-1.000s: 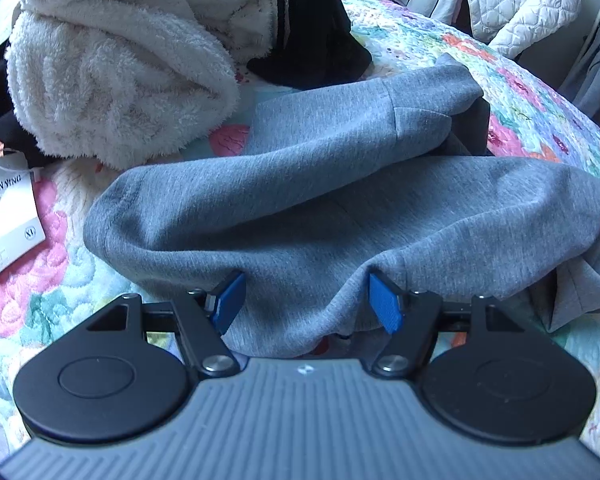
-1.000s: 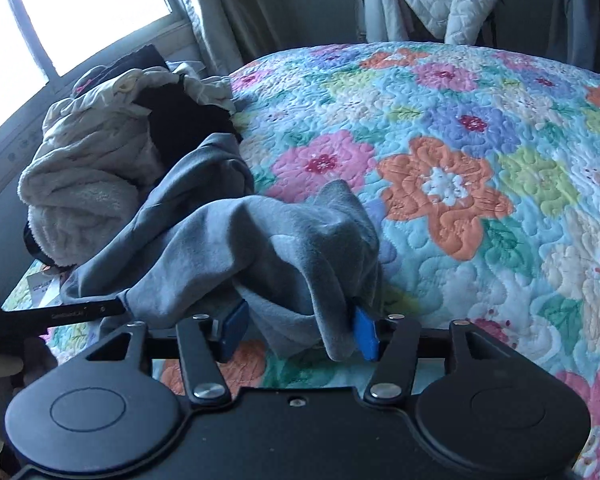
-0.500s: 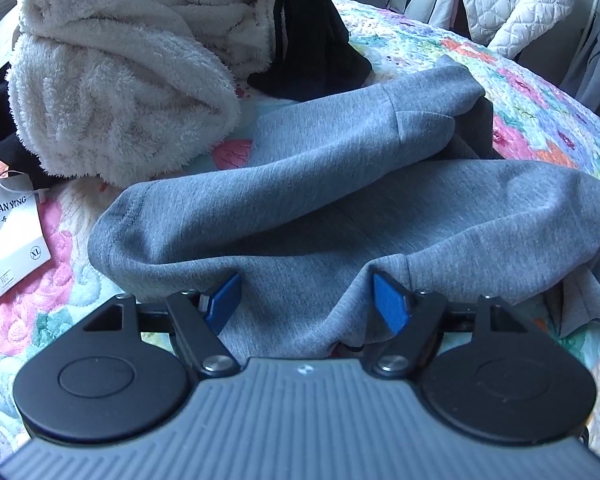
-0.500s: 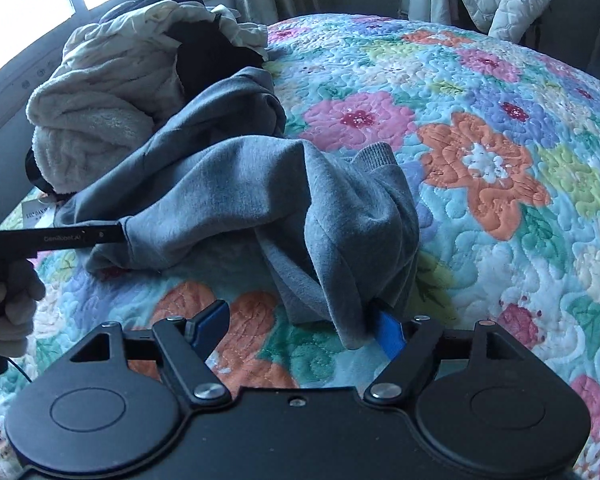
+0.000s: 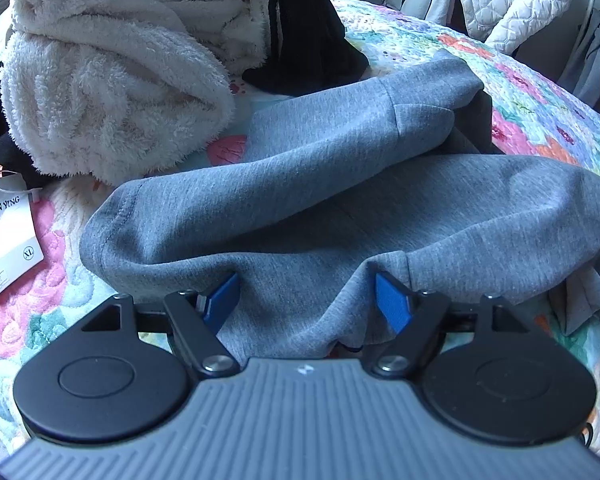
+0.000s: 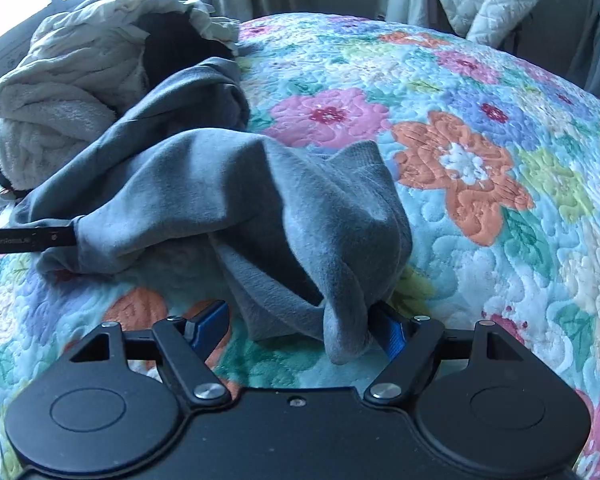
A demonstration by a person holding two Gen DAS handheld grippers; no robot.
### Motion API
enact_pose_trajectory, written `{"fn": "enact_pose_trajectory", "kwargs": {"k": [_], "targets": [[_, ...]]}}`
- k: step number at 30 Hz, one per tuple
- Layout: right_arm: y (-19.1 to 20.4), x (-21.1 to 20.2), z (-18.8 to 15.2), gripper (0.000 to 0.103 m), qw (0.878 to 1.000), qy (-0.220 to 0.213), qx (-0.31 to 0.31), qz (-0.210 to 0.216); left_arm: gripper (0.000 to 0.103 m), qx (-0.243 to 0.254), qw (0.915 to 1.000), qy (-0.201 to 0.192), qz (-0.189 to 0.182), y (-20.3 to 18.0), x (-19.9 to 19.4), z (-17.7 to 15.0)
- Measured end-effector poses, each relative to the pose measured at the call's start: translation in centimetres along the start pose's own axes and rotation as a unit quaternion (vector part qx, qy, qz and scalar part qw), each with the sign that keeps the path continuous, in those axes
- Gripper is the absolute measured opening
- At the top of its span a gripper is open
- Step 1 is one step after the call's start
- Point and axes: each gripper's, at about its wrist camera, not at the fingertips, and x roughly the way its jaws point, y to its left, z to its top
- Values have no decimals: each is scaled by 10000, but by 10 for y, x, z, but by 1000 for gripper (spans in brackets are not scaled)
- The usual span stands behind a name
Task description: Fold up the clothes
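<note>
With the fingers of the left gripper (image 5: 306,298) and the right gripper (image 6: 298,322) seen spread apart around bunched edges of the grey garment (image 5: 340,200) on the bed (image 6: 480,184), gripping is judged the step in hand, and closing on cloth is called for.

A bed with a flowered quilt (image 6: 480,168) carries everything. A grey garment (image 5: 340,208) lies crumpled near its left edge. Beyond it, toward the far left corner, sit a cream fleece heap (image 5: 112,92) and a black garment (image 5: 308,48). A white tag (image 5: 6,236) lies just beside the fleece.
</note>
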Motion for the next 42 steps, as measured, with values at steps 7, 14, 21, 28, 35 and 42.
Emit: {"fn": "enact_pose_trajectory", "kwargs": {"k": [7, 14, 21, 28, 35, 42], "targets": [[-21, -27, 20, 59, 9989, -429, -52, -167, 78, -116, 9999, 16, -70, 5, 4, 1], [-41, -54, 40, 15, 9957, -857, -104, -333, 78, -11, 9999, -85, 57, -2, -3, 0], [-62, -80, 61, 10, 9904, -1283, -155, -498, 78, 22, 9991, -372, -215, -15, -38, 9], [-67, -40, 59, 18, 9944, -688, -211, -774, 78, 256, 9984, -303, -407, -40, -42, 6], [-69, -47, 33, 23, 9968, -701, 39, -396, 78, 359, 9988, -145, -298, -44, -33, -1], [-79, -67, 29, 50, 9935, -955, 585, 199, 78, 507, 9979, -224, -346, -42, -29, 0]]}}
